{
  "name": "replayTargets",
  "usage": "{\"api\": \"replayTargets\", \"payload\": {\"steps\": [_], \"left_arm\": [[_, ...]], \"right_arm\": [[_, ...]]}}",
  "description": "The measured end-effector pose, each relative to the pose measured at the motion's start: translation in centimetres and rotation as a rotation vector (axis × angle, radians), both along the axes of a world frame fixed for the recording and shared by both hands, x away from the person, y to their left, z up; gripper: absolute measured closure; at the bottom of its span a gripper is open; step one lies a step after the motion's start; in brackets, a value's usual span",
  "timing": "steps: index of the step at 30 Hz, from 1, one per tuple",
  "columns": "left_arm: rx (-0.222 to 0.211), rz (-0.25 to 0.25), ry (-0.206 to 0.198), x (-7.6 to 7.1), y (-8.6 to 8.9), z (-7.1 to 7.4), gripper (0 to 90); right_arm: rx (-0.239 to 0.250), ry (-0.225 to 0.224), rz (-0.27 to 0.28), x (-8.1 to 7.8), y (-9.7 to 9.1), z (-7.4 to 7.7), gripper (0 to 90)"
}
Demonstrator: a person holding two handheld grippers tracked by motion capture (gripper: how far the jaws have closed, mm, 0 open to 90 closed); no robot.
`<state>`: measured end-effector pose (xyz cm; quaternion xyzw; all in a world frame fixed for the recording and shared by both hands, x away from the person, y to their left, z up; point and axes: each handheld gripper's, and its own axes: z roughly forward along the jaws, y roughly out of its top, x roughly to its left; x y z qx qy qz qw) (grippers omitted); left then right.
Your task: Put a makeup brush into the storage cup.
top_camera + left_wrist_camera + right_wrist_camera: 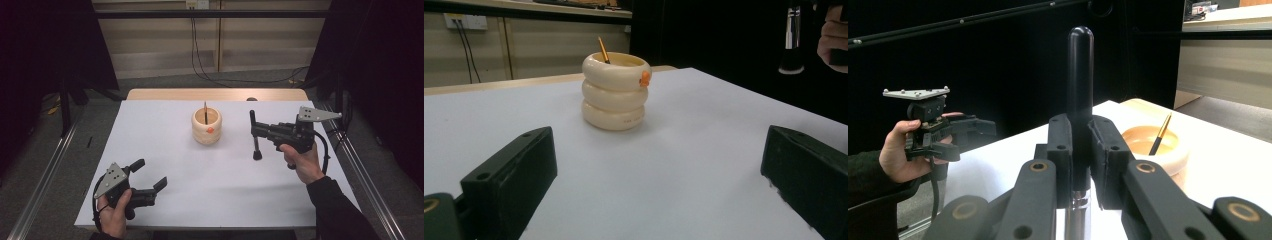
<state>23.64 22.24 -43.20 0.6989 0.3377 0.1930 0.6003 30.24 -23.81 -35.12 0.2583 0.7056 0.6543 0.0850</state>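
A cream ringed holder (206,126) (614,92) (1154,146) with a small orange figure (644,78) on its rim stands at the table's middle back. A thin dark stick with a gold end (205,112) (602,49) (1160,133) leans inside it. To the holder's right, my right gripper (256,131) (1081,147) is shut on a black brush (255,142) (1080,75) (793,37). The brush is held upright, handle up and head down, just above the table. My left gripper (149,173) (659,185) (979,128) stands open at the front left, facing the holder, with nothing between its jaws.
A white sheet (200,195) covers the wooden table (215,94). Metal rails (367,175) run along both sides of the table. Cables (235,79) lie on the floor behind it. Dark curtains hang left and right.
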Motion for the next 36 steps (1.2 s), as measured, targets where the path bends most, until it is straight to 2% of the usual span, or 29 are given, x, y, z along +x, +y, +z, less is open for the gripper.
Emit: {"api": "replayTargets", "payload": {"steps": [1, 6, 13, 17, 21, 23, 24, 26, 27, 29, 30, 31, 33, 34, 36], "left_arm": [[-0.01, -0.003, 0.006, 0.1, -0.2, 0.0, 1.4], [0.006, -0.027, 0.004, 0.5, -1.1, 0.3, 1.5], [0.017, -0.071, -0.018, 1.1, -2.4, 1.1, 1.5], [0.007, -0.053, -0.023, 1.7, -2.6, 1.6, 1.5], [0.013, -0.067, -0.021, 2.2, -3.2, 1.7, 1.6], [0.017, -0.091, -0.021, 2.5, -3.6, 1.7, 1.6], [0.024, -0.087, -0.024, 2.5, -3.9, 1.9, 1.6], [0.003, -0.109, -0.03, 2.7, -4.4, 2.0, 1.6], [0.006, -0.098, -0.025, 2.7, -4.7, 2.2, 1.6], [-0.004, -0.118, -0.039, 3.0, -5.4, 2.6, 1.6], [-0.007, -0.111, -0.037, 3.0, -5.8, 2.8, 1.6], [-0.011, -0.139, -0.043, 3.2, -6.2, 3.0, 1.6], [-0.001, -0.158, -0.044, 3.3, -7.0, 3.4, 1.5], [0.017, -0.166, -0.049, 3.4, -7.3, 3.6, 1.5], [0.015, -0.186, -0.054, 3.5, -8.1, 3.8, 1.5]], "right_arm": [[0.0, 0.001, 0.002, 0.0, 0.1, 0.0, 80.5], [0.002, 0.006, 0.017, 0.2, 0.8, 0.0, 80.5], [-0.008, 0.006, 0.033, 0.4, 2.1, 0.1, 80.5], [0.0, -0.002, 0.045, 0.4, 2.7, 0.4, 80.5], [0.015, -0.006, 0.056, 0.7, 3.2, 0.6, 80.5], [0.017, -0.004, 0.06, 0.7, 3.4, 0.5, 80.5], [0.015, -0.004, 0.06, 0.7, 3.5, 0.5, 80.5], [0.017, -0.003, 0.063, 0.7, 3.6, 0.5, 80.5], [0.019, -0.004, 0.062, 0.7, 3.6, 0.5, 80.5], [0.021, -0.006, 0.064, 0.8, 3.6, 0.5, 80.5], [0.024, -0.005, 0.062, 0.8, 3.6, 0.6, 80.5], [0.027, -0.003, 0.063, 0.8, 3.6, 0.6, 80.5], [0.023, -0.003, 0.068, 0.9, 3.9, 0.7, 80.5], [0.022, -0.005, 0.073, 0.9, 4.0, 0.7, 80.5], [0.026, -0.008, 0.078, 0.9, 4.3, 0.7, 80.5]]}}
